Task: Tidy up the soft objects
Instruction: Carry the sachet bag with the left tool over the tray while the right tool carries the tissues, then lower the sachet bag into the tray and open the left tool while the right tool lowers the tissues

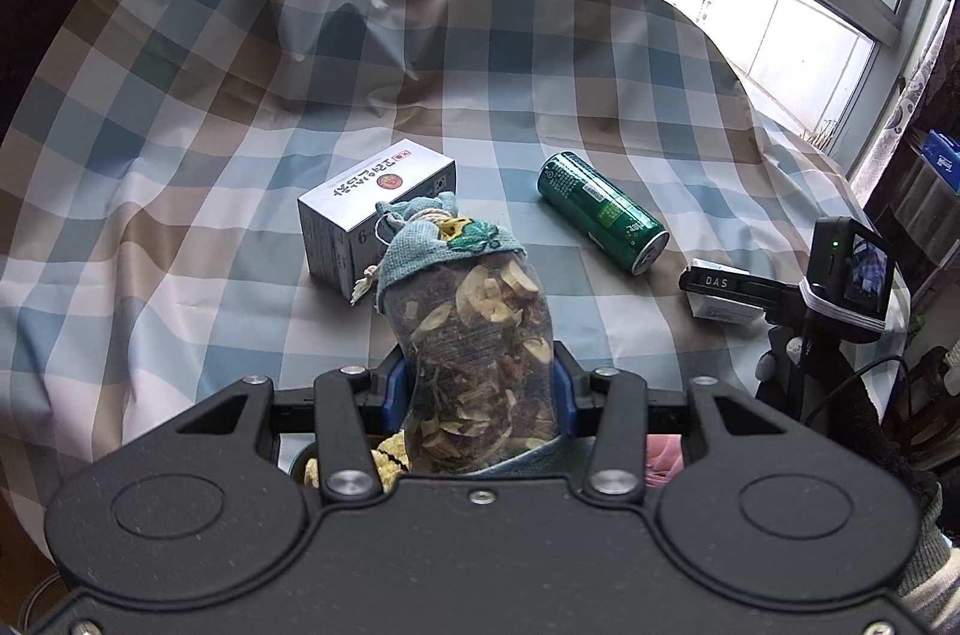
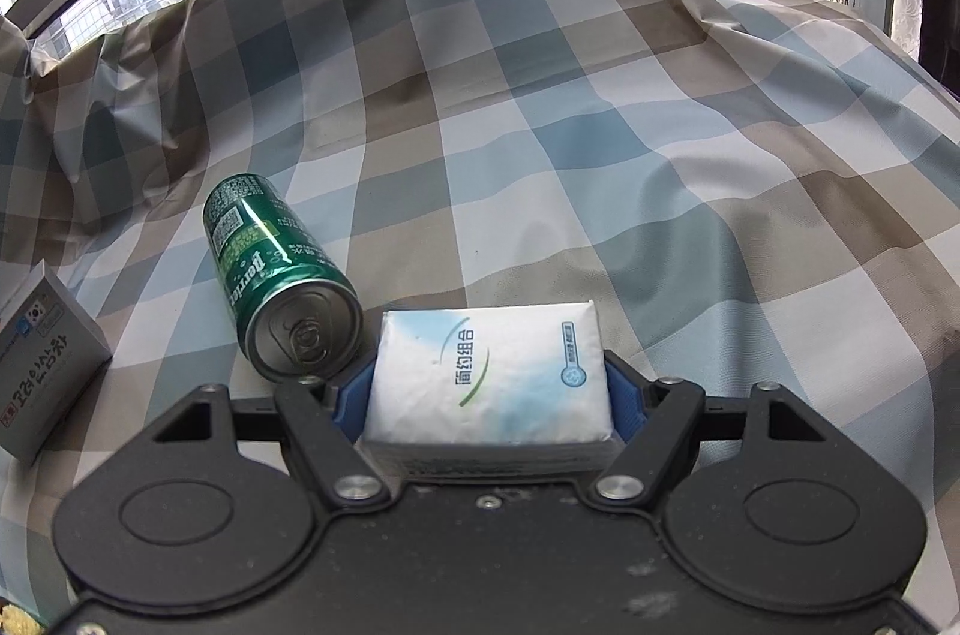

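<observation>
A mesh pouch (image 1: pixel 474 317) of dried slices, with a blue cloth top and drawstring, stands upright between the blue pads of my left gripper (image 1: pixel 480 374), which is shut on its lower half and holds it above the checked cloth. My right gripper (image 2: pixel 487 386) is closed around a white and blue tissue pack (image 2: pixel 480 353), a pad pressing on each short side. In the left wrist view the right gripper (image 1: pixel 714 284) and the tissue pack (image 1: pixel 723 308) show at the far right, low by the cloth.
A green can (image 1: pixel 603 212) (image 2: pixel 276 263) lies on its side between the two grippers. A grey carton (image 1: pixel 372 209) (image 2: pixel 42 353) sits left of it. A container of yellow pieces (image 1: pixel 384 461) and something pink (image 1: pixel 663 455) show under the left gripper. The checked cloth (image 2: pixel 600 125) rises toward windows behind.
</observation>
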The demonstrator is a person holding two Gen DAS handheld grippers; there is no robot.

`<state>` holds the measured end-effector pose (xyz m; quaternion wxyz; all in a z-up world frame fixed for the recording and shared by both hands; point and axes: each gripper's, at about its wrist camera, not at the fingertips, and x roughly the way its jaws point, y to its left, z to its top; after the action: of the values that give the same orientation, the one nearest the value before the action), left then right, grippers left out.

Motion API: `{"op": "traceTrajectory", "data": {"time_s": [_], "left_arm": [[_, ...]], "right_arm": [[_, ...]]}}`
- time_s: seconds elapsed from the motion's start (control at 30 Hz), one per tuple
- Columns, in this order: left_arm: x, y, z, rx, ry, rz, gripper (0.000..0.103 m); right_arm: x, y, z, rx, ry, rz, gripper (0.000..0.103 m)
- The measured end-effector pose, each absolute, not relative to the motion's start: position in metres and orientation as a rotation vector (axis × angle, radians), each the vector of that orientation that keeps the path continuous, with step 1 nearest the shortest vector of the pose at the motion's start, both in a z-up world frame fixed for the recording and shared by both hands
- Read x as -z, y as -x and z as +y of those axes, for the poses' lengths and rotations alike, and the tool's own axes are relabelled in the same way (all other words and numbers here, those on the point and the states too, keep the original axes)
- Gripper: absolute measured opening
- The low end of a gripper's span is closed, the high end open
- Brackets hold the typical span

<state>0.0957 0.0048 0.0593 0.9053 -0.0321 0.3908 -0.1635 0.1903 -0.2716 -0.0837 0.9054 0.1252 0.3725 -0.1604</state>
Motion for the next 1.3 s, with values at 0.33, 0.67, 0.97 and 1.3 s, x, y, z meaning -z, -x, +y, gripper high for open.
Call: {"op": "traceTrajectory", "data": {"time_s": [0.33,0.67,0.97,1.3], "left_arm": [[-0.058,-0.056,0.017,0.345,0.100,0.805,0.045],[-0.059,-0.022,0.003,0.403,0.097,0.831,0.046],[-0.053,-0.013,-0.018,0.473,0.059,0.885,0.046],[-0.051,-0.011,-0.034,0.489,0.018,0.877,0.045]], "right_arm": [[0.028,-0.115,-0.239,0.336,-0.151,0.707,0.074],[-0.053,-0.012,-0.186,0.215,-0.185,0.519,0.075],[-0.070,0.033,-0.170,0.152,-0.241,0.518,0.075],[-0.056,0.040,-0.169,0.161,-0.259,0.584,0.075]]}}
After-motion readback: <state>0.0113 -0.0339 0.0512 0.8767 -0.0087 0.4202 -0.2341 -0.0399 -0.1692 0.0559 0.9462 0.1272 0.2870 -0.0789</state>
